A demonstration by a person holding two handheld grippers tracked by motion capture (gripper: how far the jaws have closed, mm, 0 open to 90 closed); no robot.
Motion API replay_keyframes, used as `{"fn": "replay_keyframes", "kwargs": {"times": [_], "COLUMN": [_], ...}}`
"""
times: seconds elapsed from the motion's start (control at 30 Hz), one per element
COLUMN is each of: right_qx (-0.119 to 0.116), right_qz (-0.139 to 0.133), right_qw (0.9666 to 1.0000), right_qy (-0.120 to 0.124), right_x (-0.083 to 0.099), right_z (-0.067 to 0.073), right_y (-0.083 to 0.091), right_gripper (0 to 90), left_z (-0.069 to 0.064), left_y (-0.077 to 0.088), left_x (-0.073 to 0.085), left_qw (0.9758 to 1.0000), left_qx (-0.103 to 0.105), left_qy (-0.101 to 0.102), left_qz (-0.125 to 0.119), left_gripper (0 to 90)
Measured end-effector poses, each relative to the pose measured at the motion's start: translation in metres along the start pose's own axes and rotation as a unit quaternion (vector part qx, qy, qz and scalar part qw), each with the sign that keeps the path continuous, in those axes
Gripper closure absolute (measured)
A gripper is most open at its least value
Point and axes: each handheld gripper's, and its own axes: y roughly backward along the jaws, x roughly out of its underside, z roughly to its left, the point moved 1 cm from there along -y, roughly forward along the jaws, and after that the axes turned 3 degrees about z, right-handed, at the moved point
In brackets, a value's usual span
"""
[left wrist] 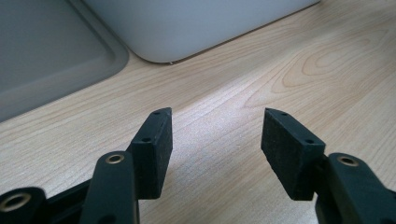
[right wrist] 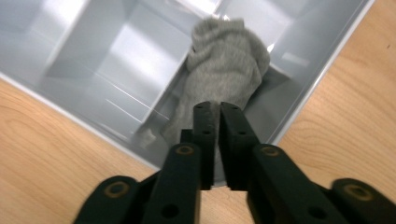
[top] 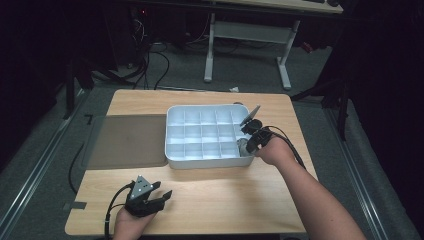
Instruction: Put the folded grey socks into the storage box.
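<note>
We have the right gripper (right wrist: 217,109) clamped on the grey sock (right wrist: 229,56) in the divided tray's (top: 200,162) near-right corner compartment — seating it remains; left gripper (left wrist: 215,135) idles before the tray, jaws apart.

No text, label, brand, number or sign can be read anywhere here. Nothing is printed on the tray (top: 172,162), the sock (right wrist: 224,60), the mat (top: 125,140) or the table (top: 225,200), and no markings can be made out on the black jaws in either gripper view.
</note>
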Motion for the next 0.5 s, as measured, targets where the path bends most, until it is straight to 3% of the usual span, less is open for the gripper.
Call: {"fn": "replay_keyframes", "kwargs": {"times": [0.23,0.4,0.5], "right_qx": [-0.013,-0.017,-0.018], "right_qz": [0.016,0.019,0.013], "right_qw": [0.9998,0.9997,0.9997], "right_qy": [0.004,-0.002,-0.009], "right_x": [0.002,0.004,0.003], "right_z": [0.000,0.001,0.000], "right_y": [-0.030,-0.033,-0.022], "right_gripper": [88.1,86.5,83.9], "left_z": [0.001,0.001,-0.001], "left_y": [-0.001,-0.001,-0.001], "left_x": [0.000,0.001,0.001], "left_qw": [1.0000,1.0000,1.0000], "left_qx": [0.000,0.001,0.001], "left_qy": [0.000,0.002,0.001], "left_qz": [0.002,0.003,0.004], "left_gripper": [43.9,43.8,43.8]}}
